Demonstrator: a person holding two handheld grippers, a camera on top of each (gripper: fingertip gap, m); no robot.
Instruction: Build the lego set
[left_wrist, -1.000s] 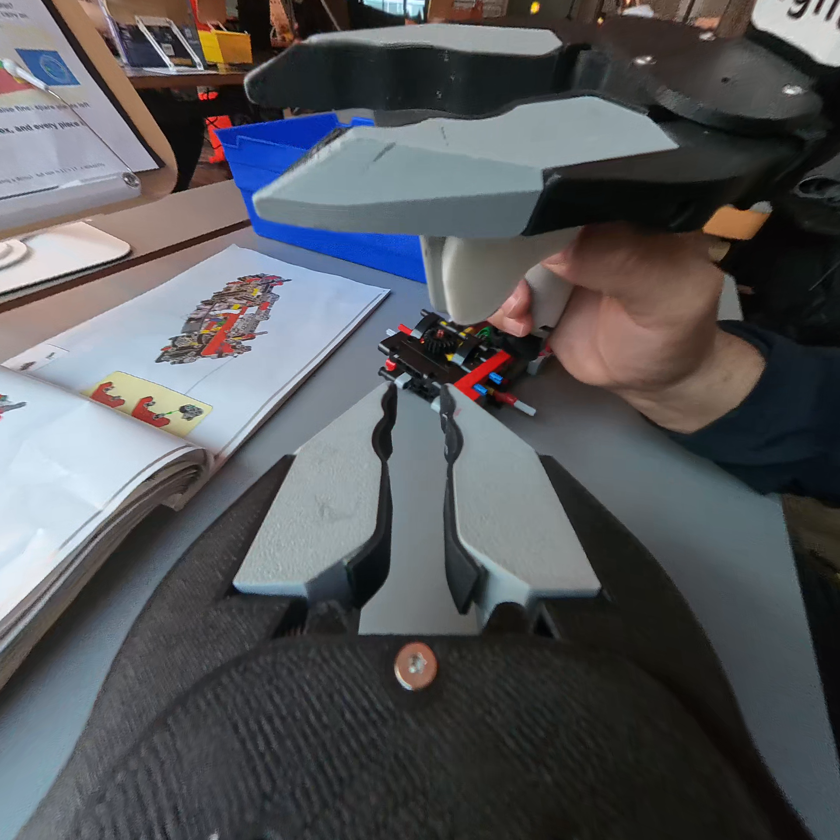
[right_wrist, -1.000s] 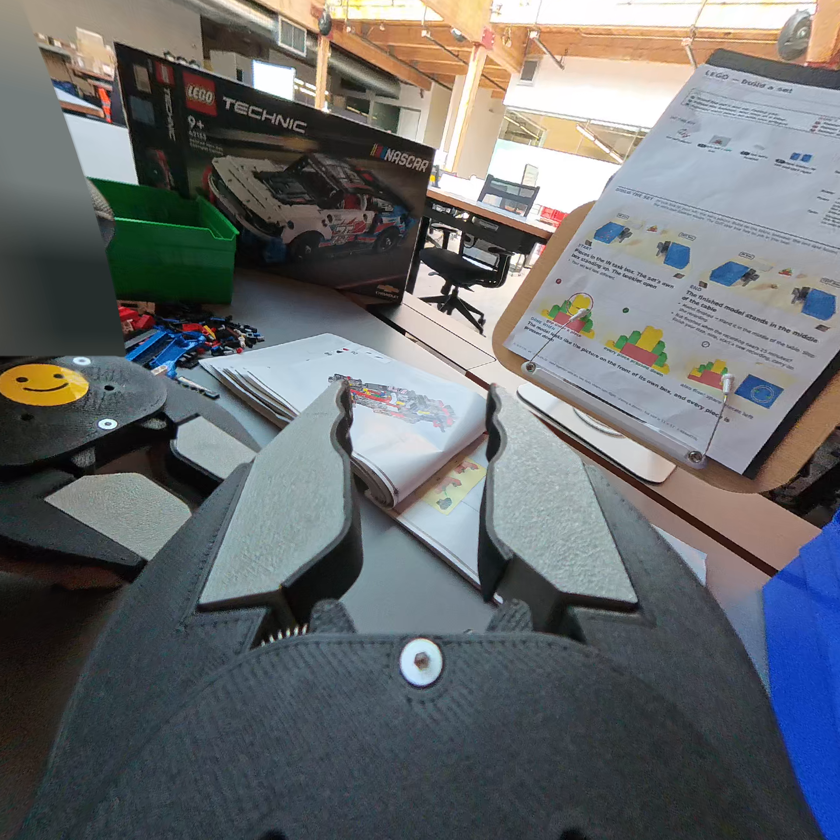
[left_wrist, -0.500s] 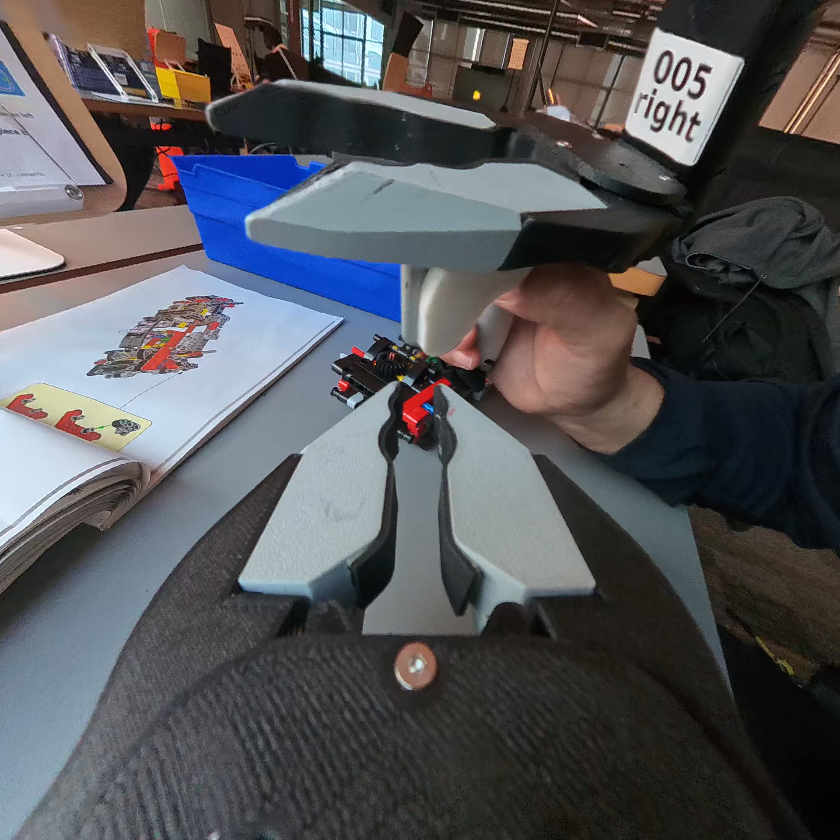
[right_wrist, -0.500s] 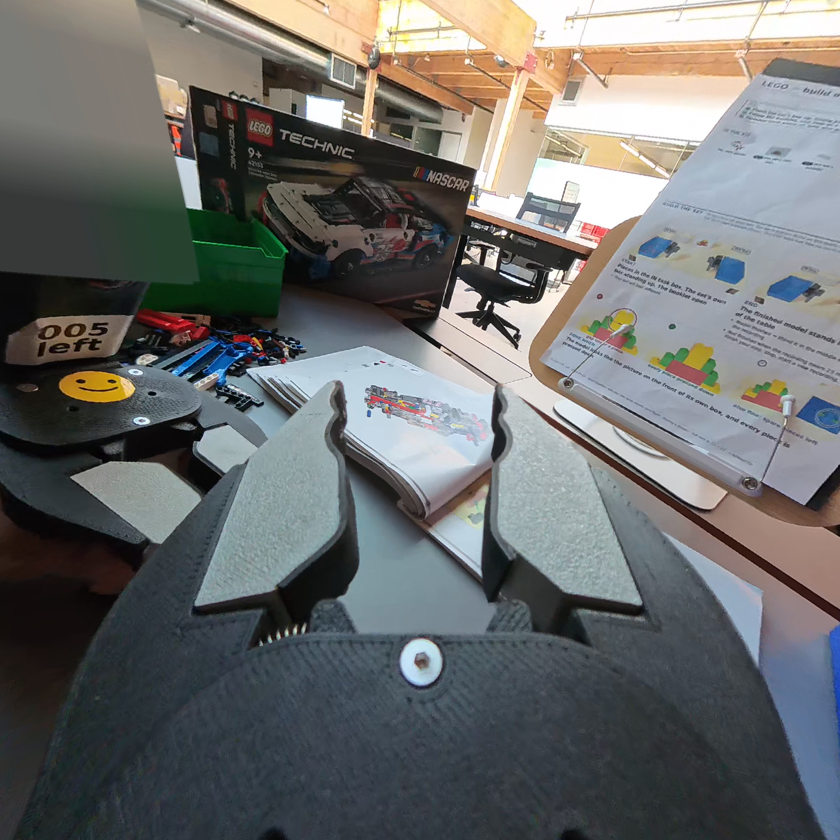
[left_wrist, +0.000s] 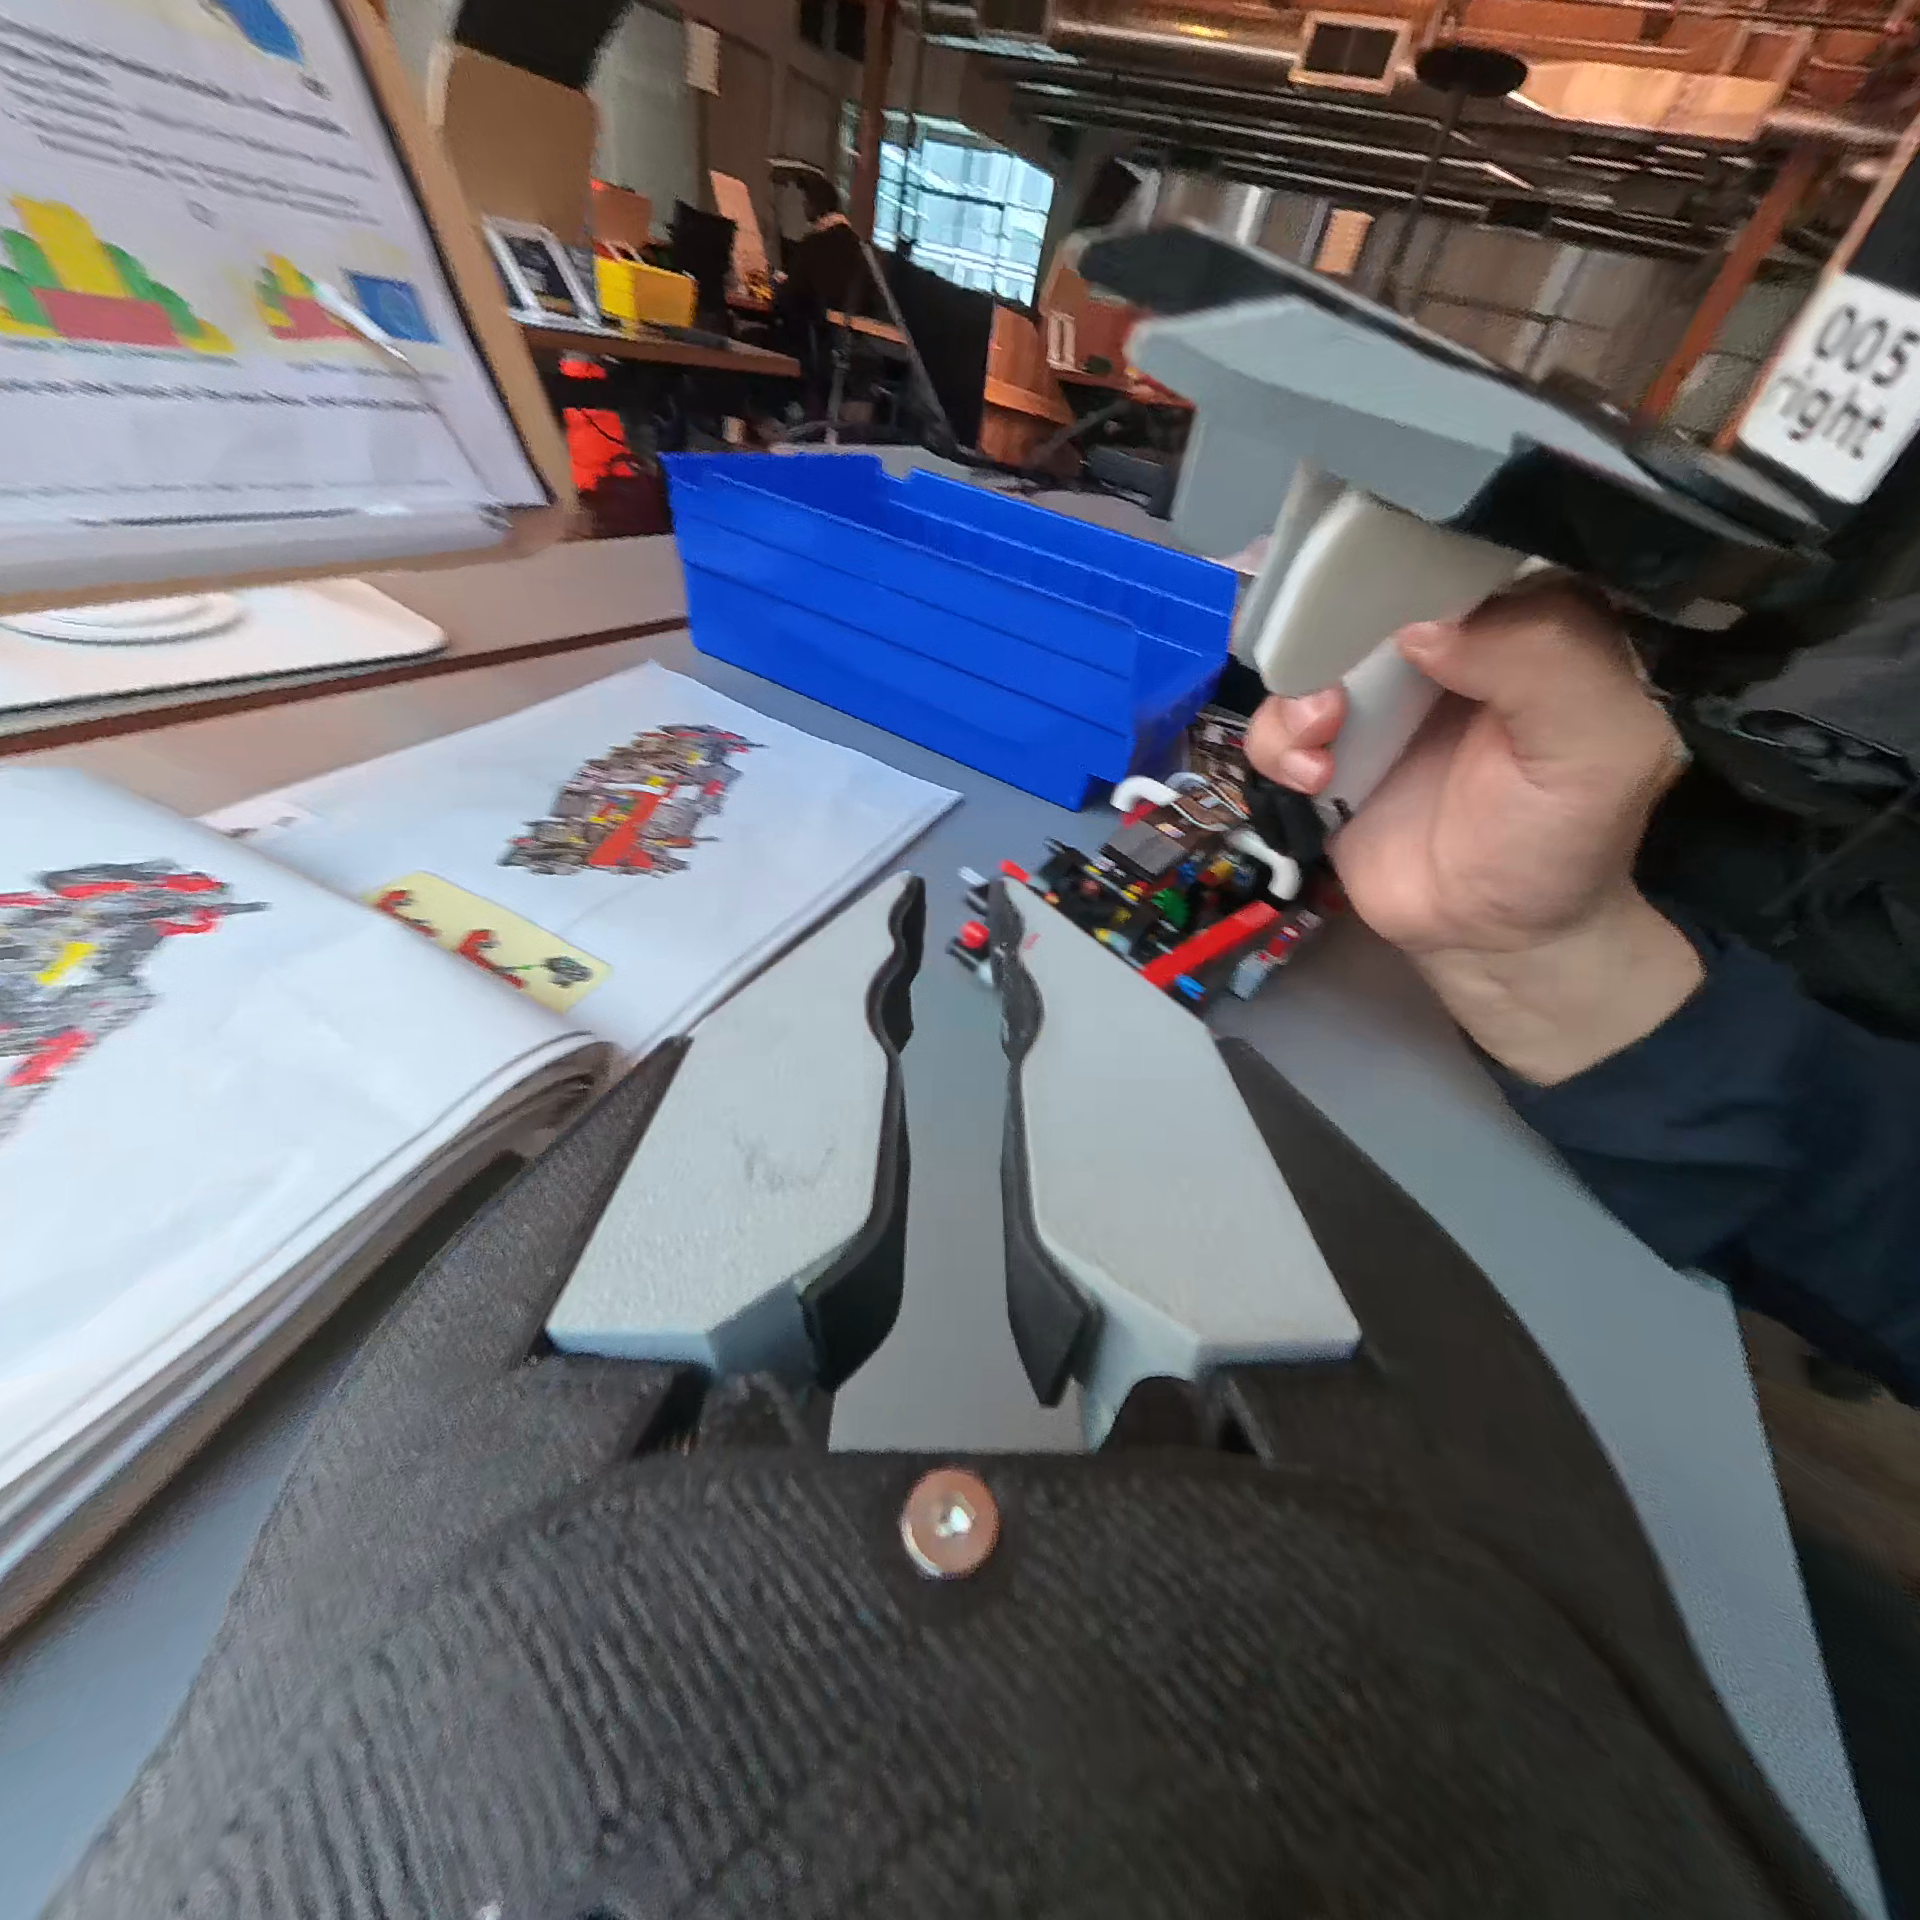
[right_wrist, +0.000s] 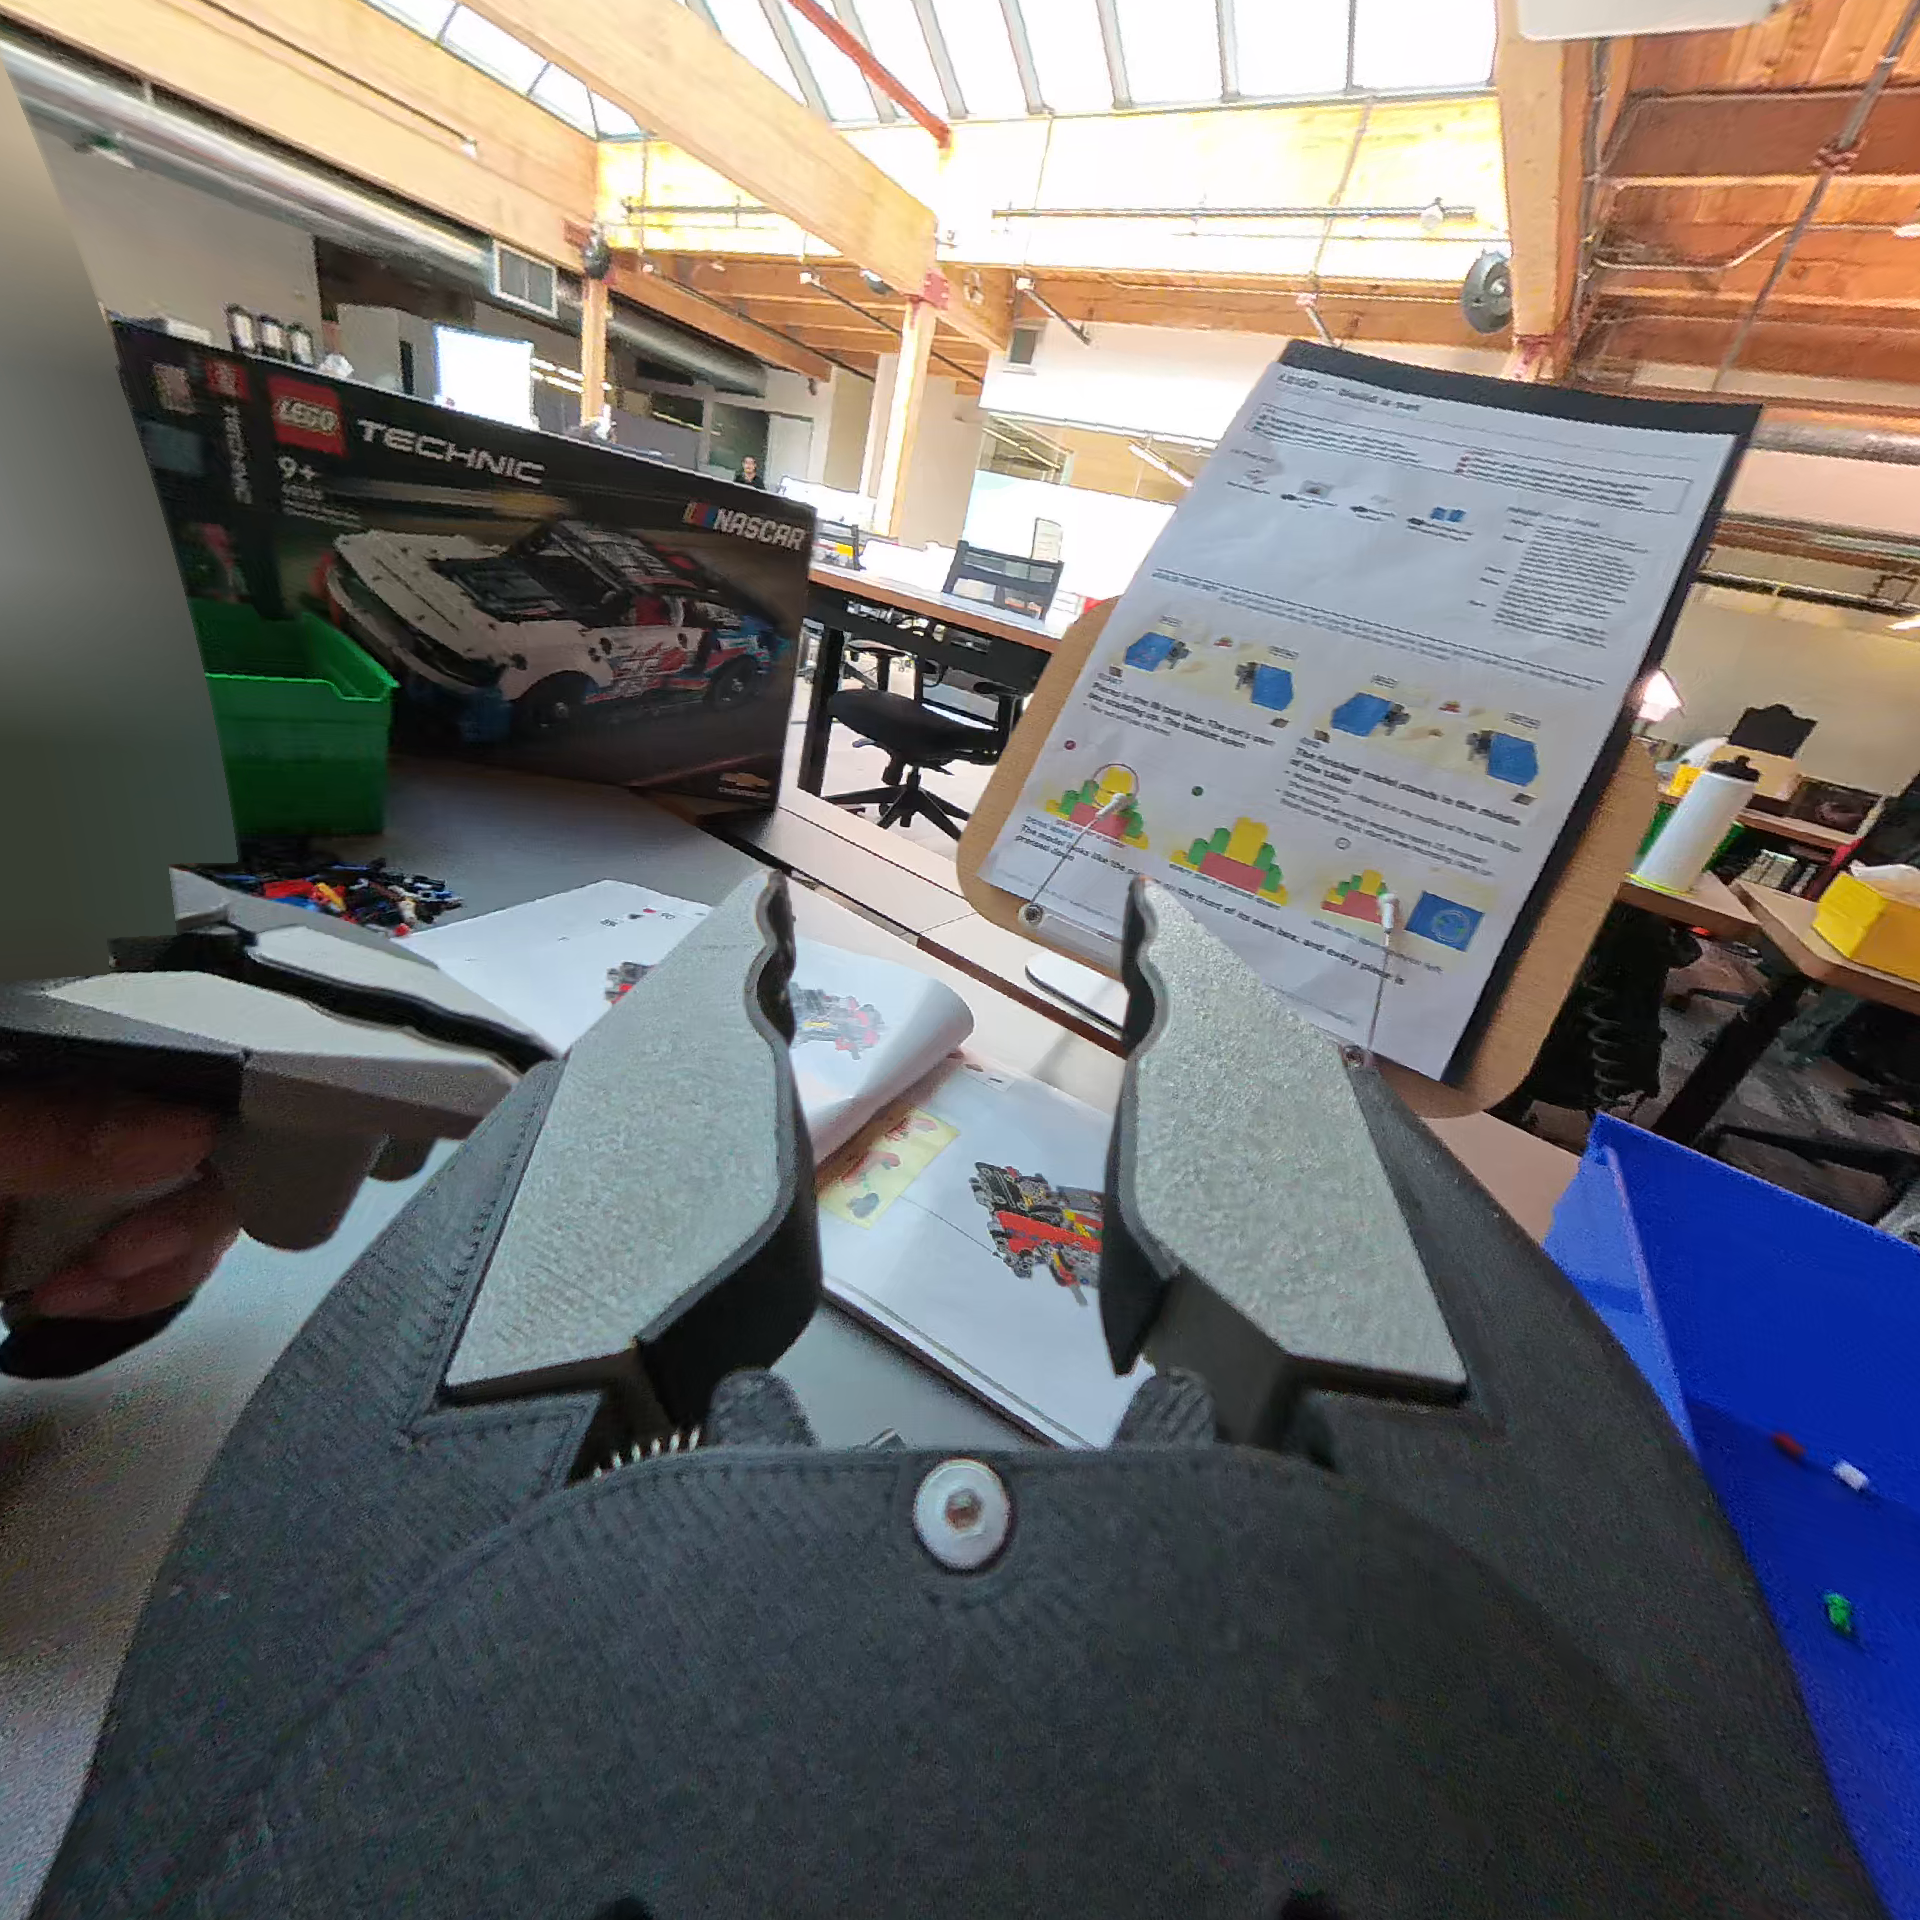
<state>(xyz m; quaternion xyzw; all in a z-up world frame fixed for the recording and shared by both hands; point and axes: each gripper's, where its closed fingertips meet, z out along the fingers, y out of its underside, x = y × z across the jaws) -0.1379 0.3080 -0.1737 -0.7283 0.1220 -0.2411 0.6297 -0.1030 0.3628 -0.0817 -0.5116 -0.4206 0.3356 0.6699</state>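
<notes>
A small black and red brick model (left_wrist: 1174, 904) lies on the grey table (left_wrist: 1403, 1091) in front of a blue bin. My left gripper (left_wrist: 956, 904) is just left of it. Its jaws stand a narrow gap apart, bare table shows between them, and nothing is pressed between the pads. A red pin (left_wrist: 974, 938) at the model's near end lies beside the right fingertip (left_wrist: 1003, 935). My right gripper (right_wrist: 956, 914) is open and empty, held in the air over the open booklet (right_wrist: 997, 1226). It also shows in the left wrist view (left_wrist: 1351, 416), held by a hand (left_wrist: 1507, 779) above the model.
A blue bin (left_wrist: 935, 623) stands behind the model. The open booklet (left_wrist: 312, 1039) lies to the left of it. A printed sheet on a wooden stand (right_wrist: 1351, 675), a dark set box (right_wrist: 520, 603), a green bin (right_wrist: 291, 717) and several loose pieces (right_wrist: 332, 894) stand farther back.
The left jaws narrowed and stood around the model's red and blue end. They have since swung left to its other end with the same gap. The right gripper rose and stayed open.
</notes>
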